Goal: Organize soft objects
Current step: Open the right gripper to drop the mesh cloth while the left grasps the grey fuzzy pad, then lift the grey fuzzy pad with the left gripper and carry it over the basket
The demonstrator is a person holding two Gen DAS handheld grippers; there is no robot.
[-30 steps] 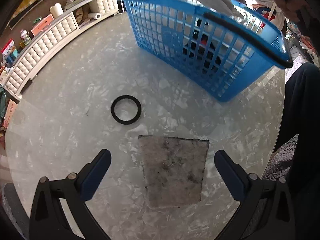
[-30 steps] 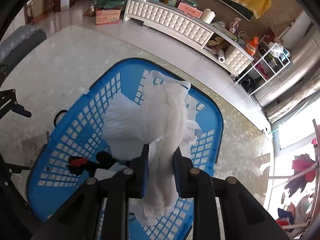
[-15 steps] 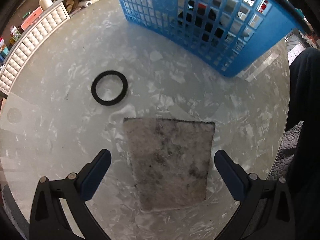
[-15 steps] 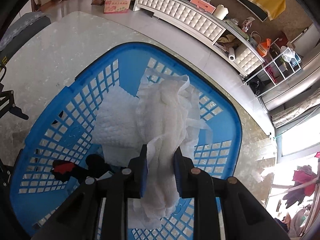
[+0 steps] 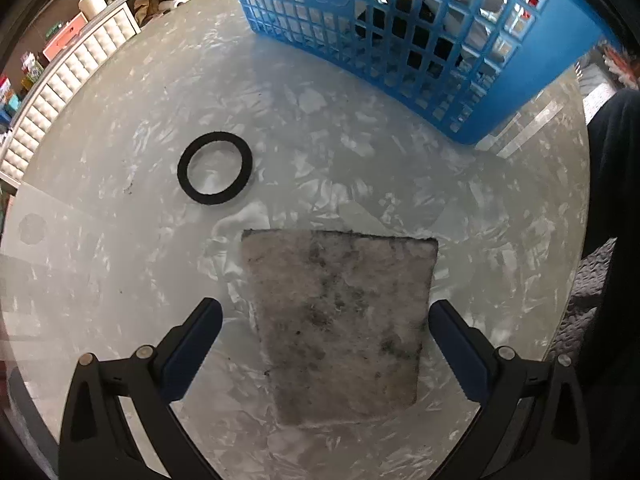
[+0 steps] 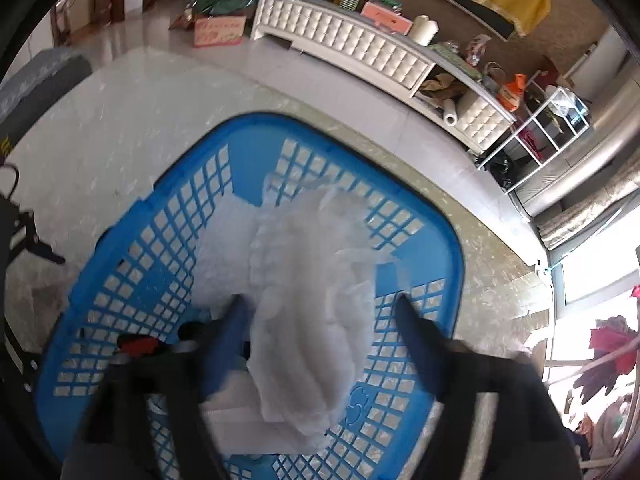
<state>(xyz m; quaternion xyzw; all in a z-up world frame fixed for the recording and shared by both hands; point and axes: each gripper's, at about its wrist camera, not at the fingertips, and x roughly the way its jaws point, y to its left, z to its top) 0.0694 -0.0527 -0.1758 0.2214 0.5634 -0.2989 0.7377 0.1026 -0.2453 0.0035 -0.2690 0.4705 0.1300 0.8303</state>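
White cloth blurred | right gripper opening, cloth between | left gripper wide, empty

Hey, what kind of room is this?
Probably a lived-in living room at home: a white tufted low cabinet cluttered with household odds and ends, a glossy marble-look table, and a blue laundry-style basket.

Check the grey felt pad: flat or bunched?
Flat: the grey felt pad lies spread on the table, all corners down.

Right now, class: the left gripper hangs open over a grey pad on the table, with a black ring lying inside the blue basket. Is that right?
Not quite. In the left wrist view the black ring lies on the table, outside the blue basket. The left gripper does hang open over the grey pad.
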